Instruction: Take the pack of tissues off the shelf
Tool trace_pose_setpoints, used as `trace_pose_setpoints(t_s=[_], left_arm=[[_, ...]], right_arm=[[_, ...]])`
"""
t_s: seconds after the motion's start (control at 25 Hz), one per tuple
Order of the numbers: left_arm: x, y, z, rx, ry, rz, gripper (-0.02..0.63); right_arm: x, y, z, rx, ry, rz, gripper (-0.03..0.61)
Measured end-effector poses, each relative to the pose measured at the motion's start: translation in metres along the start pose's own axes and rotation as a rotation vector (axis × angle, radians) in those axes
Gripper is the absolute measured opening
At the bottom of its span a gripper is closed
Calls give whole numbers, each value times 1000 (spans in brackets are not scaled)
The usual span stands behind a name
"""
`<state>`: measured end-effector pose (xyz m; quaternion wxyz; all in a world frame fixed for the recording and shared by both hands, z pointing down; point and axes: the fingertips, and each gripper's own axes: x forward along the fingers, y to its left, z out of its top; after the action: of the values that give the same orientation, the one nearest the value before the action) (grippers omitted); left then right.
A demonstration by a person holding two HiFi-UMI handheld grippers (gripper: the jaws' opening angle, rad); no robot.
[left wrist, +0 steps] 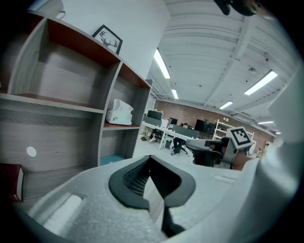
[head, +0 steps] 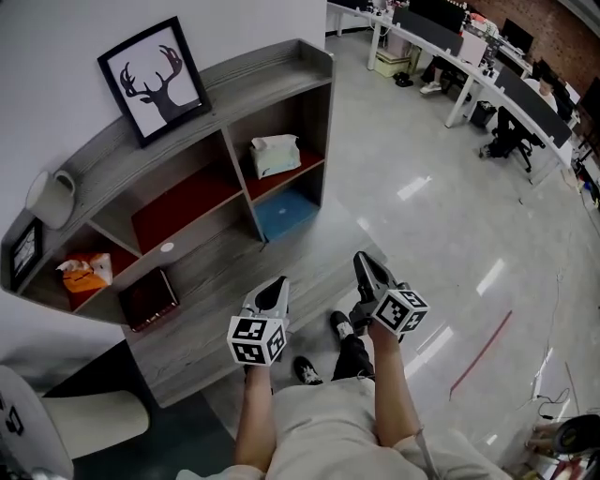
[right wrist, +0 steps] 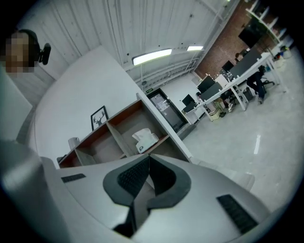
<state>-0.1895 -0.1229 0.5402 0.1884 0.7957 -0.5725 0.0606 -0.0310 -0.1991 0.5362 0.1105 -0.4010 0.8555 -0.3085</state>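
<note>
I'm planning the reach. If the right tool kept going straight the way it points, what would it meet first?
Probably the pack of tissues on the shelf; the way there looks free, though depth is unclear.

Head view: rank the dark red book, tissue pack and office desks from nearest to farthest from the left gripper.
1. dark red book, low compartment, left of the left gripper.
2. tissue pack, right-hand compartment, ahead.
3. office desks, far across the room.

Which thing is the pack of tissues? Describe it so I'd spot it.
Find the grey shelf against the white wall, with a deer picture on top. The tissues sit in the end compartment nearest the desks, above a blue box; they're the only white pack.
</note>
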Motion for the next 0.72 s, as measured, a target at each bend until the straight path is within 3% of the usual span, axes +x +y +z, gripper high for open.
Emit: trace_pose_setpoints(t_s=[0.36,0.72], left_arm=[[22,-2,16,31,0,16,8],[40,13,50,26,-52,106,8]], right_arm=[[19,-5,17,-16,5,32,15],[60,8,49,-158,65,116,15]])
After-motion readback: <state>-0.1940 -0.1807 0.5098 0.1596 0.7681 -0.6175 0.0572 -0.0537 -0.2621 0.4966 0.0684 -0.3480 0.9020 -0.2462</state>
